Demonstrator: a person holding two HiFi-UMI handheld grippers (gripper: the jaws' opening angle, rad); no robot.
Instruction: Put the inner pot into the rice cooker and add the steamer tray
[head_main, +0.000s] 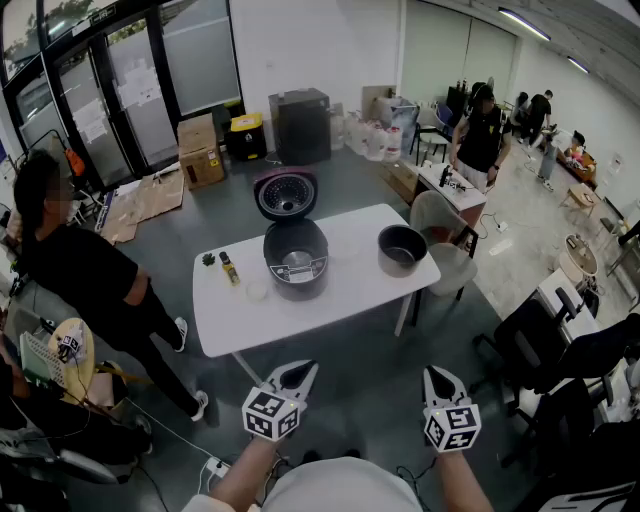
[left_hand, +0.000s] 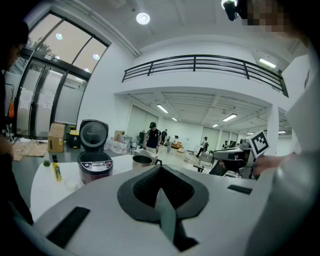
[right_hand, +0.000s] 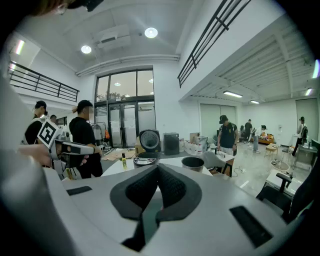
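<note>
A dark rice cooker (head_main: 296, 259) stands on the white table (head_main: 345, 295) with its lid (head_main: 287, 193) swung up and open. The grey inner pot (head_main: 402, 248) sits on the table to its right, apart from it. I cannot make out a steamer tray. My left gripper (head_main: 298, 375) and right gripper (head_main: 440, 379) hover side by side well short of the table's near edge, both shut and empty. The left gripper view has the cooker (left_hand: 95, 165) and pot (left_hand: 142, 160) beyond my shut left gripper (left_hand: 160, 172). The right gripper view shows the cooker (right_hand: 144, 160) and pot (right_hand: 192, 163) past the right gripper (right_hand: 159, 172).
A small yellow bottle (head_main: 229, 267), a tiny green item (head_main: 208, 259) and a small clear cup (head_main: 257, 291) lie left of the cooker. A person in black (head_main: 85, 280) stands left of the table. A chair (head_main: 438, 215) sits at its right end. Cardboard boxes (head_main: 200, 150) stand behind.
</note>
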